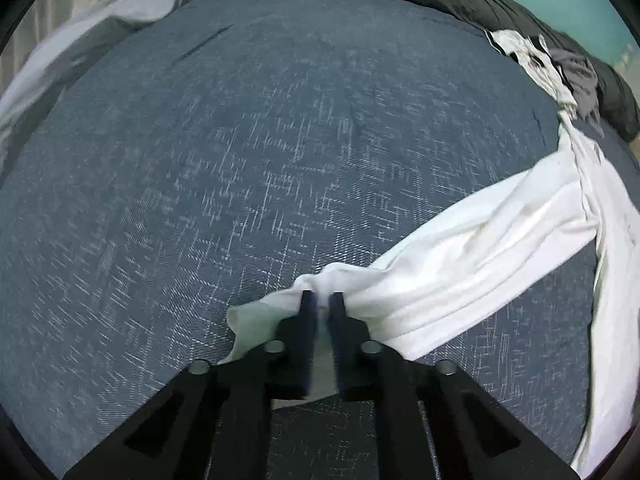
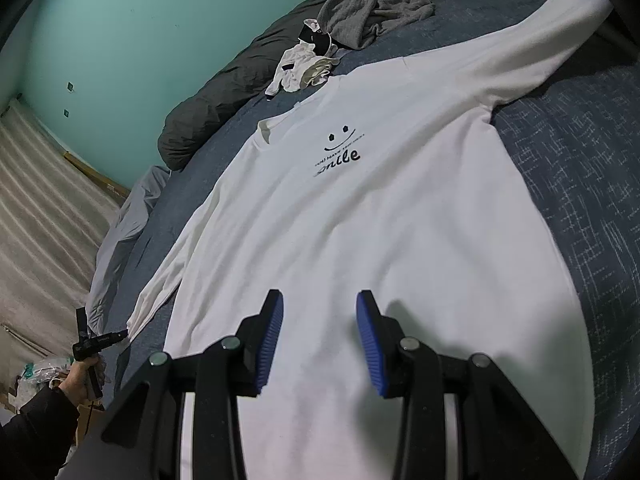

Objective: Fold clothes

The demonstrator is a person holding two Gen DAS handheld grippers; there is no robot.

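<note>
Teal wall (image 2: 120, 40) behind, blue-grey bed (image 1: 240, 140) beneath. Left gripper (image 1: 323, 300): jaws clamped on the sleeve cuff (image 1: 316, 280) of the white long-sleeved shirt (image 2: 360, 220). Right gripper (image 2: 320, 304): jaws parted over the hem, nothing between them. Shirt spread face up, long axis hem to collar, collar toward the dark duvet (image 2: 224, 80) (other clothes (image 2: 372, 4) heaped there). Sleeve-fold step, seemingly; next, cuff carried across the chest.
</note>
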